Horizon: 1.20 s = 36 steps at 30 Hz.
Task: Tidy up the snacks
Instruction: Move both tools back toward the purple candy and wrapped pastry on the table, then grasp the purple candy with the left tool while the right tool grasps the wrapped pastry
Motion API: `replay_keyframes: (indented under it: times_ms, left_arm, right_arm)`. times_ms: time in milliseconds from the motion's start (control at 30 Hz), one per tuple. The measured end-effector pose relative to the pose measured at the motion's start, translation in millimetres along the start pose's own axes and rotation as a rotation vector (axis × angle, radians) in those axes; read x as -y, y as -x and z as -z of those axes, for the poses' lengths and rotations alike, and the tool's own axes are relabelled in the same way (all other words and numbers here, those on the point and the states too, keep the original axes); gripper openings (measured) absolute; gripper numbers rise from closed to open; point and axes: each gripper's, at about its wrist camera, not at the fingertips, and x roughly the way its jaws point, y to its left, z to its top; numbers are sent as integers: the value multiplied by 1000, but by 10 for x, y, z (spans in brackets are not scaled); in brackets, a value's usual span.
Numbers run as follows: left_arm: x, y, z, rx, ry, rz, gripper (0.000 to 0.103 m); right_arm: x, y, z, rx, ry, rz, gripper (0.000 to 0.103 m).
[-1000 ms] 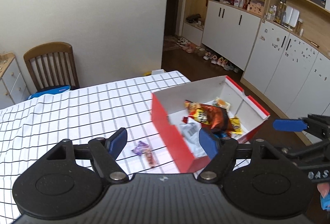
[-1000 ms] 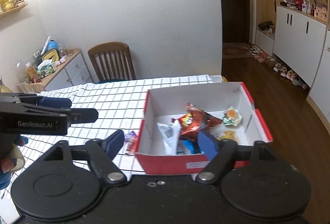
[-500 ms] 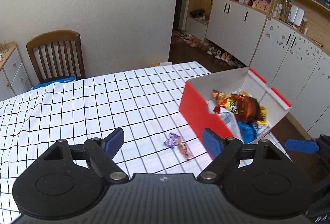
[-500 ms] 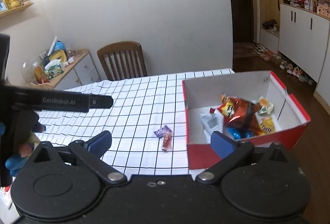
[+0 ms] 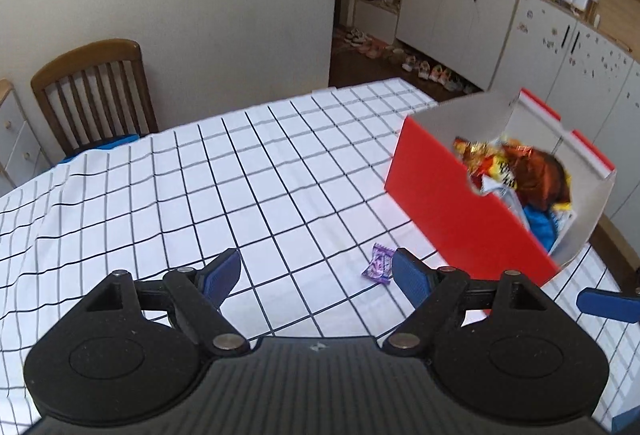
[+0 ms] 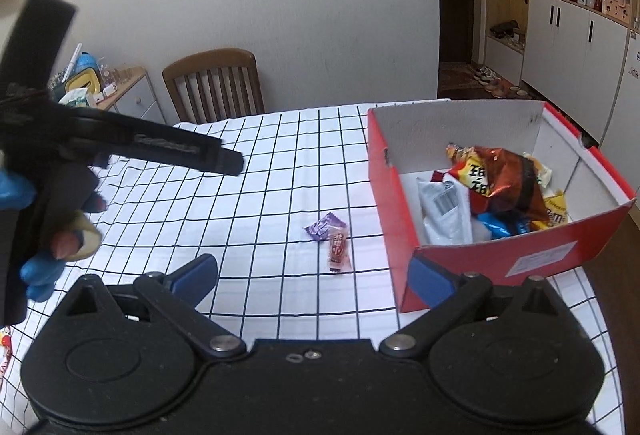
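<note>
Both the left gripper (image 5: 316, 275) and right gripper (image 6: 314, 279) hover released, empty, over the checked tablecloth (image 6: 256, 171). Two loose wrapped candies (image 6: 330, 237) lie just left of the red box (image 6: 496, 259), which holds assorted snack packets (image 6: 492, 191) at the table's right edge.

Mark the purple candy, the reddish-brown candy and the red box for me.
purple candy (image 6: 320, 227), right wrist view, middle of its wrapper
reddish-brown candy (image 6: 338, 249), right wrist view, centre of the wrapper
red box (image 6: 516, 262), right wrist view, near red wall
</note>
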Motion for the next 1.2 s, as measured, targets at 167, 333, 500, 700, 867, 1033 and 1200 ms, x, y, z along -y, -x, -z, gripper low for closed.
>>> replay_keyframes:
  times_ms: [167,333,500,700,867,1033,1200]
  left_arm:
    - [25,-272,60,-44,-49,47,83]
    - [69,-519,86,-90,-98,75,83]
    - [105,-679,43,-115,-137,110,83]
    - [172,-864,-6,-157,-204,126,83]
    - [192,-976,-16,-179,-206,142,83]
    - [264,-1045,-20,-194,-244,159,78]
    - [347,-1130,-17,-230,-277,163,64]
  right_arm:
    - [-114,-201,63,-13,20,4,99]
    - [-221,-426,117,-43,71,23,91]
    - [-276,-655,119,-58,134,66,84]
    - [-285,-888,141,-85,130,97,70]
    - [-290,-1052,133,-98,117,167,53]
    - [-228,-1185,120,-94,97,223,41]
    - [-141,-1226,81,-84,46,235,32]
